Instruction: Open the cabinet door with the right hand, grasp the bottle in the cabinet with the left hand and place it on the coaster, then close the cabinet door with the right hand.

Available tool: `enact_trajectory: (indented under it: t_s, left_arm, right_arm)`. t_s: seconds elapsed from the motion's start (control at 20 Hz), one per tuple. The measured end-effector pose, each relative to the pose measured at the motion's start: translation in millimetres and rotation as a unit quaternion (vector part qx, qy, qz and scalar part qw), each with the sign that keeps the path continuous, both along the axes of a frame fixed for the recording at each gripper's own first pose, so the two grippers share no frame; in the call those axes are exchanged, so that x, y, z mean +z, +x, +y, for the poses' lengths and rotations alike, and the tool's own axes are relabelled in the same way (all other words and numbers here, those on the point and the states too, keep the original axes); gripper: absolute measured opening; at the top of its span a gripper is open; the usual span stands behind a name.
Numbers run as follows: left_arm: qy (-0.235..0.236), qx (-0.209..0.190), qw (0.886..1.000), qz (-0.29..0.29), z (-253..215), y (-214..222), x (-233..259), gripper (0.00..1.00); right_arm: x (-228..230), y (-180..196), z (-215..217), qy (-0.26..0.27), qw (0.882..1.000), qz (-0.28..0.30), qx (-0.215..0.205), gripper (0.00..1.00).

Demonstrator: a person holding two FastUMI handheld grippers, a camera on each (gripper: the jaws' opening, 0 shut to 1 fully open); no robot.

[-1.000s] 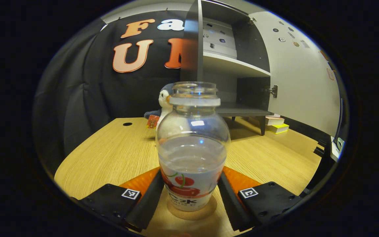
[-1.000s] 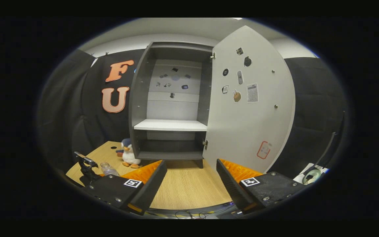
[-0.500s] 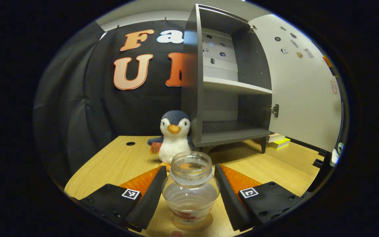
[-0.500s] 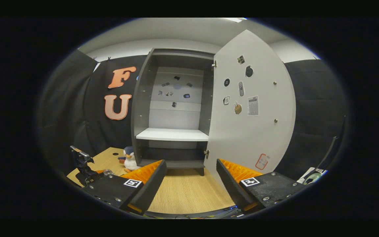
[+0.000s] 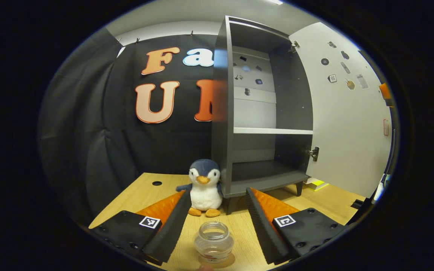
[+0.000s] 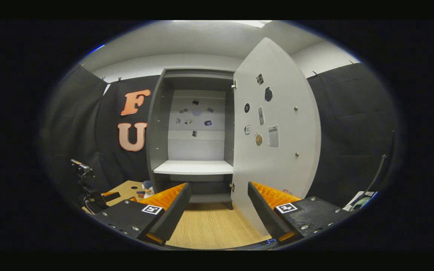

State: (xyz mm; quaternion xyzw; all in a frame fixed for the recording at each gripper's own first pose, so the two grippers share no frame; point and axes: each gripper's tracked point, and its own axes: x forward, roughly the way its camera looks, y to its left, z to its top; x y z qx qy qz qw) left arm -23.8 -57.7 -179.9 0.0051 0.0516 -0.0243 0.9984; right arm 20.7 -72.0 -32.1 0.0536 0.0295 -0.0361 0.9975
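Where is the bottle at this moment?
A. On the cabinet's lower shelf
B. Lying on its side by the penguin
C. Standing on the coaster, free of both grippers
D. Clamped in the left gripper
C: the bottle stands upright on the coaster, with the open left gripper clear of it.

wooden table (image 5: 145, 194), penguin toy (image 5: 203, 187), cabinet (image 5: 239, 113), coaster (image 5: 229, 259)
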Motion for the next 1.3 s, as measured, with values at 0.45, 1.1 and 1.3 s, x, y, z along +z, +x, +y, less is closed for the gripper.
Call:
enact_trajectory:
  t_s: [0.45, 1.1, 1.3]
  left_arm:
    - [0.005, 0.026, 0.999, -0.022, -15.0, -31.5, 92.8, 0.94]
    - [-0.001, 0.045, 0.998, -0.047, -49.7, -63.4, 172.6, 0.94]
    - [0.013, 0.042, 0.998, -0.054, -61.8, -69.2, 178.8, 0.94]
  right_arm:
    - [31.0, -33.0, -34.6, -0.004, 1.0, -0.025, 0.004, 0.93]
    - [36.2, -37.5, -238.7, -0.015, 0.989, -0.004, -0.15, 0.93]
    - [19.2, -30.4, -232.6, 0.038, 0.993, 0.005, -0.109, 0.93]
